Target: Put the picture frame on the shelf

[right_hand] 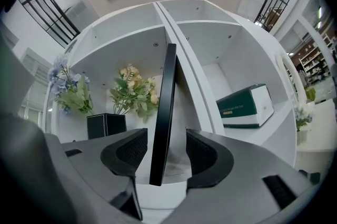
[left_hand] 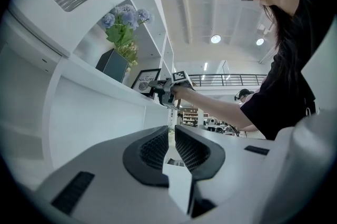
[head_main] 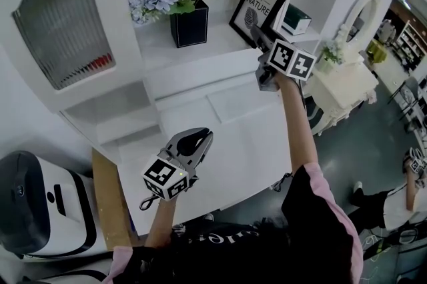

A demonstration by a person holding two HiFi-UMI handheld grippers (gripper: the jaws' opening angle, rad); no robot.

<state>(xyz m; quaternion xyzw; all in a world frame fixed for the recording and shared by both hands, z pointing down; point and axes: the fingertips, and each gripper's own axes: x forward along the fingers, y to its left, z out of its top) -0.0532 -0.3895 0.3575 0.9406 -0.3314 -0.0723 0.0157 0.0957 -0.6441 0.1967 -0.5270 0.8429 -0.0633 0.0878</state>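
The black picture frame [head_main: 259, 1] with a white print stands tilted on the white shelf [head_main: 200, 53], to the right of the flower pot. In the right gripper view I see the picture frame [right_hand: 164, 112] edge-on between the jaws. My right gripper [head_main: 257, 35] [right_hand: 166, 140] is open around the frame's lower right part, with a gap between each pad and the frame. My left gripper [head_main: 200, 136] [left_hand: 171, 136] hangs low in front of the cabinet, shut with nothing in it. From the left gripper view the frame [left_hand: 146, 80] and the right gripper [left_hand: 158, 89] show far off.
A black pot of blue and yellow flowers [head_main: 189, 24] stands left of the frame. A green and white box [head_main: 293, 21] [right_hand: 246, 107] lies in the neighbouring compartment to the right. A white dresser with a mirror [head_main: 347, 76] is at right, and a white machine [head_main: 33, 209] is at lower left.
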